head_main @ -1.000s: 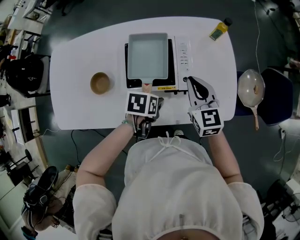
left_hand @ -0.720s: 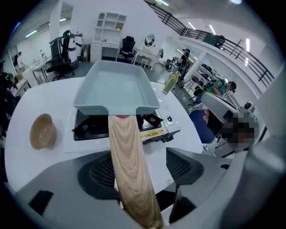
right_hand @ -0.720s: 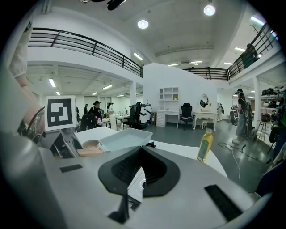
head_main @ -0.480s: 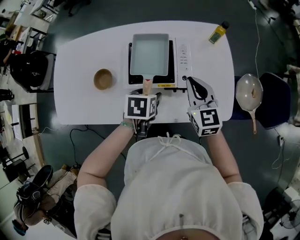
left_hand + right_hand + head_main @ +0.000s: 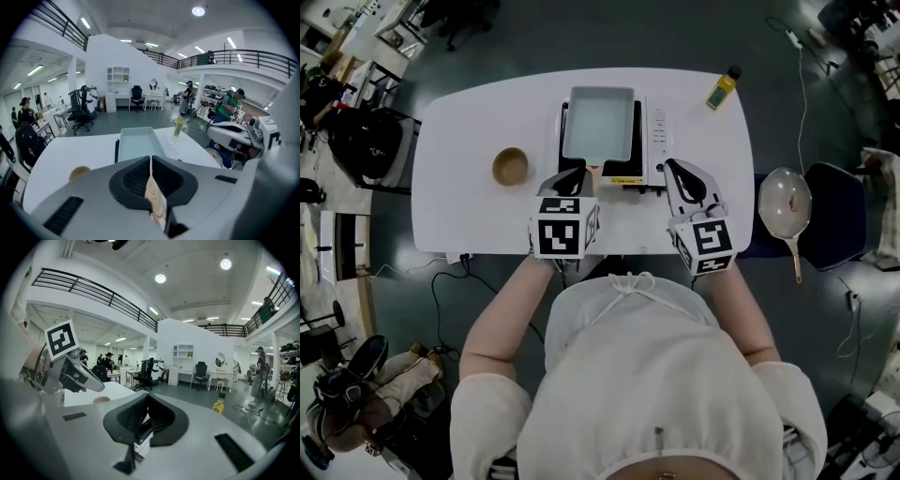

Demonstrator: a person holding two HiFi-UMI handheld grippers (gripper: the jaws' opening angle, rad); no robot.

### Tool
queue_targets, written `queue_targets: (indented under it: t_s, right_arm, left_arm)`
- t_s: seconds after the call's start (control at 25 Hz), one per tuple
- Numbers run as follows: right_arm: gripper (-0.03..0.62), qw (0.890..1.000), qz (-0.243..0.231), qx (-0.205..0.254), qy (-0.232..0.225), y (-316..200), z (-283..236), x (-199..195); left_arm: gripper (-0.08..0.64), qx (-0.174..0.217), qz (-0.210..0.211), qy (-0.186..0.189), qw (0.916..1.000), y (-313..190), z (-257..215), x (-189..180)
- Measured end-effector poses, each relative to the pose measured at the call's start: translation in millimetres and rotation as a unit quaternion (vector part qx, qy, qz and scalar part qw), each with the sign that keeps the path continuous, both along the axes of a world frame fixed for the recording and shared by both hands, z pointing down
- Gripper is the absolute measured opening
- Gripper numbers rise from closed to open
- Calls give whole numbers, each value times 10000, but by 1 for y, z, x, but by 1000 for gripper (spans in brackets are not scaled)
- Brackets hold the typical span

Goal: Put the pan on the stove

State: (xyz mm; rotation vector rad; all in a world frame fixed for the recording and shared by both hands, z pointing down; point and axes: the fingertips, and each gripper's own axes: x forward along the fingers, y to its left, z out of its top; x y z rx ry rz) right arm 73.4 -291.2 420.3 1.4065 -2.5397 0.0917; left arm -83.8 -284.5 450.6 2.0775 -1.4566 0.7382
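Note:
A rectangular pale pan (image 5: 598, 122) sits on the portable stove (image 5: 657, 131) at the table's middle. Its wooden handle (image 5: 596, 172) points toward me. My left gripper (image 5: 579, 177) is shut on that handle. In the left gripper view the wooden handle (image 5: 155, 201) is pinched between the left gripper's (image 5: 150, 160) jaws, and the pan (image 5: 138, 143) lies straight ahead. My right gripper (image 5: 670, 165) rests at the stove's front right corner. In its own view the right gripper (image 5: 147, 398) is shut with nothing held.
A wooden bowl (image 5: 511, 166) stands left of the stove on the white table (image 5: 459, 122). A yellow bottle (image 5: 722, 87) is at the far right corner. A round pan (image 5: 785, 202) lies on a stool off the table's right edge.
The left gripper has shifted a little left and toward me, and its jaws have closed on the pan's handle. The pan stays on the stove. The right gripper has hardly moved.

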Motion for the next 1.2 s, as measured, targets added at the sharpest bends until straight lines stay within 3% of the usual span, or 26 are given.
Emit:
queue_targets:
  t_s: [0.16,0.28,0.48,0.6,0.72,1.2]
  right_arm:
    - [8,9998,9,102,-147,1,-13,-4]
    - [8,9995,24,268,-141,1,-22,-6]
    - [6,9988,60,483,-90,-4,-38,-10]
    - [6,9976,84,671,-125,-8,-46,-12]
    - [6,9957,118,909,-94,-10,-53,-16]
    - [3,9951,80,980,-56,-12,-55,-33]
  left_arm:
    - [23,729,200,13,9971,-7,-32,-5]
    - [23,1374,432,191,9894,-10,-58,-7]
    - [23,2468,763,104,9660,-13,-92,-22]
    - [23,2973,927,325,9497,-13,-108,-28]
    - [23,3118,1021,516,9432,-15,-112,-33]
    - [21,3230,825,956,9379,-19,-114,-59]
